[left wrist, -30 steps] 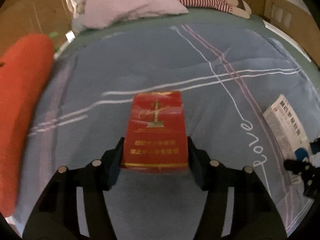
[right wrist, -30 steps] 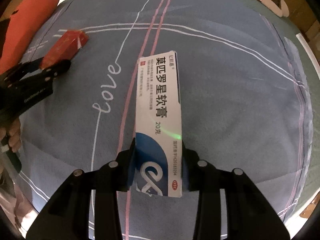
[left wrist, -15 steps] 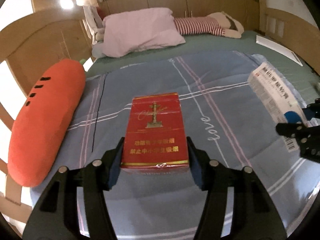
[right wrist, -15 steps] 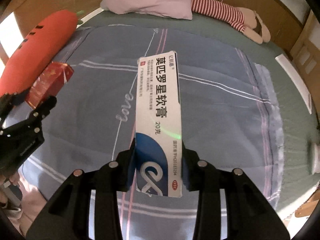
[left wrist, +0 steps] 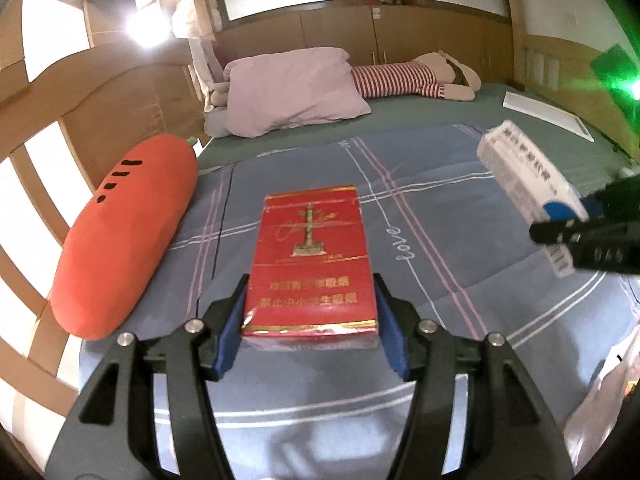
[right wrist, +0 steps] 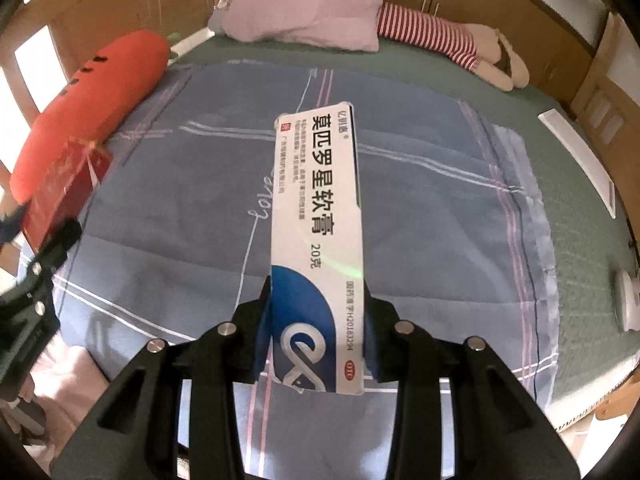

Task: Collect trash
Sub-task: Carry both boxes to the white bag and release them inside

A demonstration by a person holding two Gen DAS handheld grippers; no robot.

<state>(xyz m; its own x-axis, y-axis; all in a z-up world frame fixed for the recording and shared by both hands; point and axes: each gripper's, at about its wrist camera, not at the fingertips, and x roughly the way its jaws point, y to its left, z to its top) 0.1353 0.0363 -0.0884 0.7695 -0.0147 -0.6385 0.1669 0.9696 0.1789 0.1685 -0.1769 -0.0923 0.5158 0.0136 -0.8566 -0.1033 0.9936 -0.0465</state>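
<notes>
Left wrist, red pack [left wrist: 310, 264] between clamping left gripper [left wrist: 310, 312]

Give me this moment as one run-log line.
left gripper: shut on red cigarette pack | right gripper: shut on white-and-blue ointment carton | both above blue quilt

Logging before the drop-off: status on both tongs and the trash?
Left tongs shut on red cigarette pack. Right tongs shut on white-blue ointment box. Both held above the blue quilt. Nothing in the way; no bin in view.

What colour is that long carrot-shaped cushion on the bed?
The carrot-shaped cushion is orange with short black dashes, clearest in the left wrist view.
</notes>
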